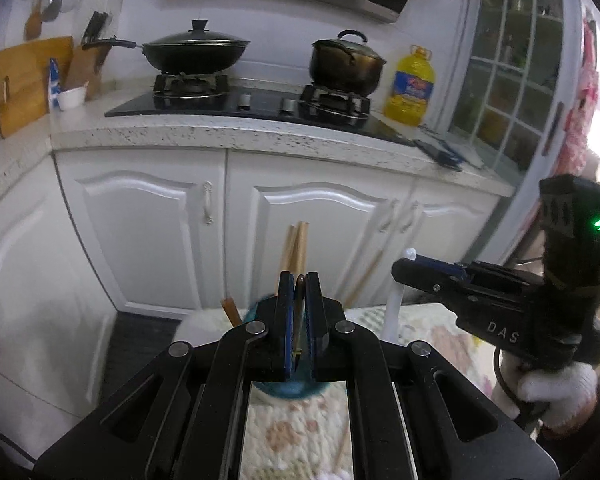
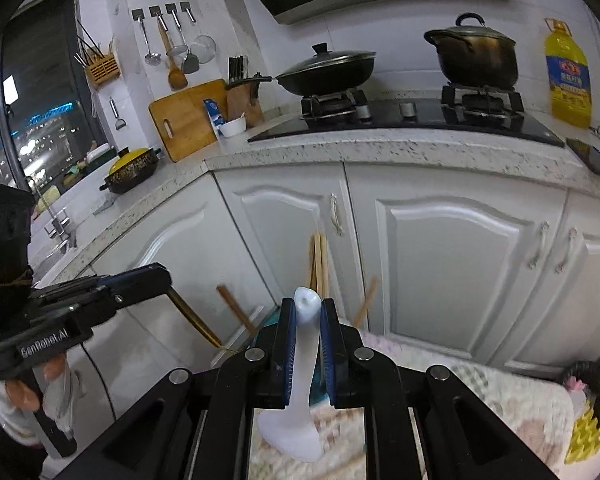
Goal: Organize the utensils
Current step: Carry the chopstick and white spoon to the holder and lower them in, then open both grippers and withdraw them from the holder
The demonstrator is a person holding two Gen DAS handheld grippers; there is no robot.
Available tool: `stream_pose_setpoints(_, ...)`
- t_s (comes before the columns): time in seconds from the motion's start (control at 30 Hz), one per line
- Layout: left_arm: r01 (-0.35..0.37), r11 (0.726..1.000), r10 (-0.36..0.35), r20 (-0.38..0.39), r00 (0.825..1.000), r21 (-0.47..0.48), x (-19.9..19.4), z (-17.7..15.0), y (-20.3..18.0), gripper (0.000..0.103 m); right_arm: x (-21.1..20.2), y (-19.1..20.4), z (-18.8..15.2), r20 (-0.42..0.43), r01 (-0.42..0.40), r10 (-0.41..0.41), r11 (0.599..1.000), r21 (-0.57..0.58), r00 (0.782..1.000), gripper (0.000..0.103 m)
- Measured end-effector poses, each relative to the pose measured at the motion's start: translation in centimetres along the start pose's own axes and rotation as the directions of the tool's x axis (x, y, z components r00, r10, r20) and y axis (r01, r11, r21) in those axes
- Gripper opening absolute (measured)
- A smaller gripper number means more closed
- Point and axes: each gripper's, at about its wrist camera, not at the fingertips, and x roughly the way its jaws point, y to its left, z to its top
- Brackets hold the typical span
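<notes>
My left gripper (image 1: 299, 280) is shut on a thin brass-coloured utensil (image 1: 299, 316), held over a blue glass holder (image 1: 288, 390) with several wooden chopsticks (image 1: 298, 246) standing in it. My right gripper (image 2: 307, 306) is shut on a white ceramic spoon (image 2: 300, 376), handle up, bowl hanging below the jaws. In the left wrist view the right gripper (image 1: 404, 270) is at the right with the white spoon (image 1: 394, 308) hanging down. In the right wrist view the left gripper (image 2: 162, 280) is at the left with the brass utensil (image 2: 198, 322) slanting down.
A floral quilted cloth (image 1: 296, 436) covers the table below. White cabinets (image 1: 152, 216) and a speckled counter (image 1: 228, 136) stand behind, with a wok (image 1: 196, 50), a pot (image 1: 346, 62), an oil bottle (image 1: 410, 88) and a cutting board (image 1: 24, 80).
</notes>
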Motion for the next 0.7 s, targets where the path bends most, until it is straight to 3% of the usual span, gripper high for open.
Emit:
stream_pose_setpoints(0.37,-0.098,0.995,0.098,-0.059,0.993,0.008,5.8,-2.0,1.3,0.004,7.1,-0.3,0.1,-0.015,0.03,-0.03,0.999,0.02,0.999,0.012)
stream_pose_setpoints(0.7,-0.104,0.994,0.101,-0.108,0.989,-0.016,8.0,-4.0,1.6,0.004,9.0,-1.0,-2.9,-0.078,0.014,-0.012,1.0,0.026,0.997,0.011)
